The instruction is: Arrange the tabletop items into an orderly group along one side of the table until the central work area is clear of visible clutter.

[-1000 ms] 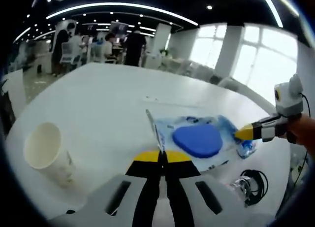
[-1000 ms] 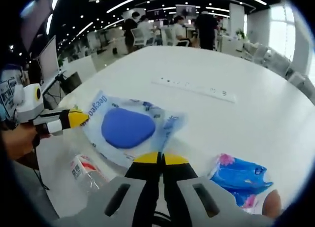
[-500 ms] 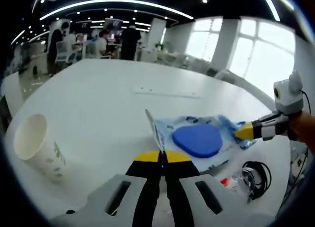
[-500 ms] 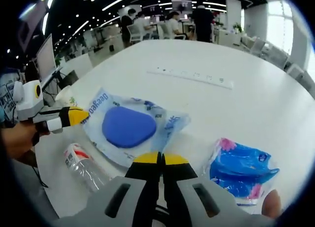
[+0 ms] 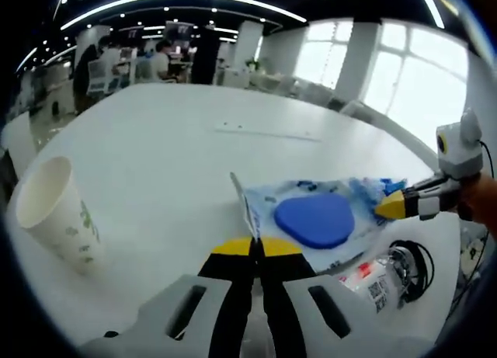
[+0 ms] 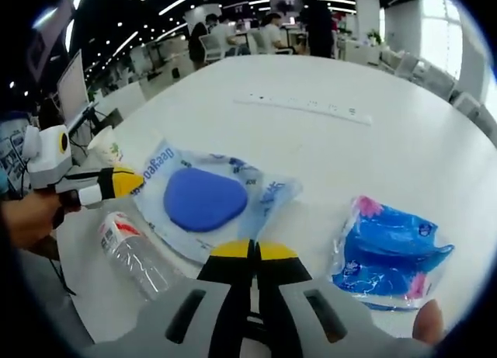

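A clear plastic package [image 5: 320, 218] with a blue pad inside hangs stretched between my two grippers above the white table [image 5: 155, 164]. My left gripper [image 5: 256, 246] is shut on its near edge, and the right gripper [image 5: 387, 209] comes in from the right, shut on the far corner. In the right gripper view the package [image 6: 206, 199] lies ahead of my right gripper [image 6: 255, 251], which is shut on its edge. There the left gripper [image 6: 123, 183] pinches the corner at the left.
A paper cup [image 5: 50, 214] stands at the left. A plastic bottle [image 6: 132, 253] lies on its side under the package, beside a black cable [image 5: 415, 261]. A blue tissue pack [image 6: 392, 245] lies at the right. A white power strip [image 6: 303, 106] lies further across the table.
Both grippers keep their hold on the package. Both cameras have moved with it, and the bottle and the blue tissue pack now show larger and fuller.
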